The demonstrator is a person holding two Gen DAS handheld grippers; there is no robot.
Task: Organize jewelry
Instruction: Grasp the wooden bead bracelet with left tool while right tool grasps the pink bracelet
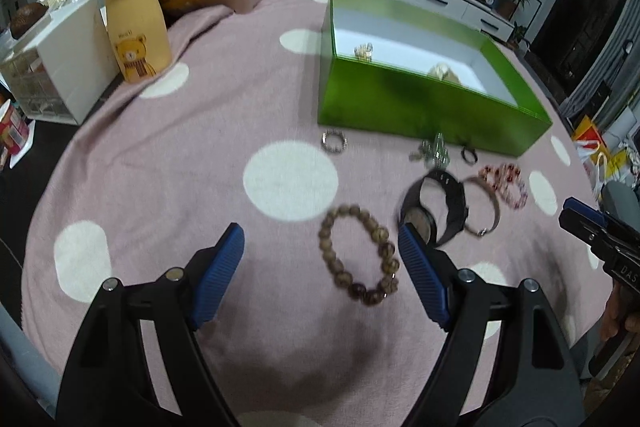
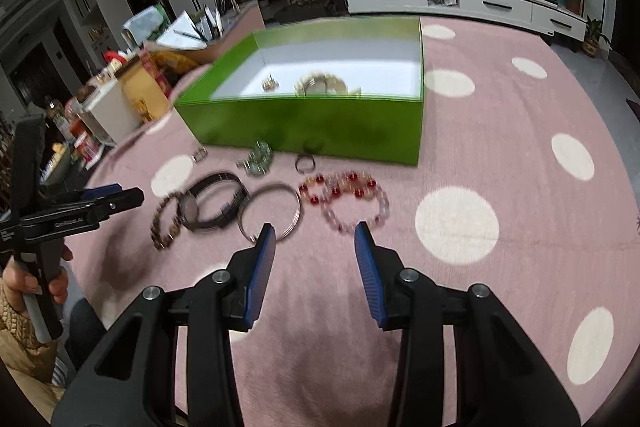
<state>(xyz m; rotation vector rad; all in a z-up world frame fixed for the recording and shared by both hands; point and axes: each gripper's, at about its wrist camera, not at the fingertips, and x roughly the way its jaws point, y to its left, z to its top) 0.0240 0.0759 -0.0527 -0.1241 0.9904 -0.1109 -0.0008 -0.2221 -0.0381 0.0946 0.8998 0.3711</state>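
Wooden bead bracelet point(image 1: 360, 253) between open left tongs point(image 1: 320, 247).

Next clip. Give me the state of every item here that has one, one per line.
green box: open, no lid, some jewelry inside
wooden bead bracelet: flat on cloth, outside box
watch: on cloth, strap looped
silver bangle: flat on cloth
red bead bracelet: flat on cloth
left gripper: open, empty
right gripper: open, empty

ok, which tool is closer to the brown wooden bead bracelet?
Left. The left tool hangs open right over the brown bead bracelet, beads between its pads. The right tool is off to the side, over the metal bangle and pink bead bracelet.
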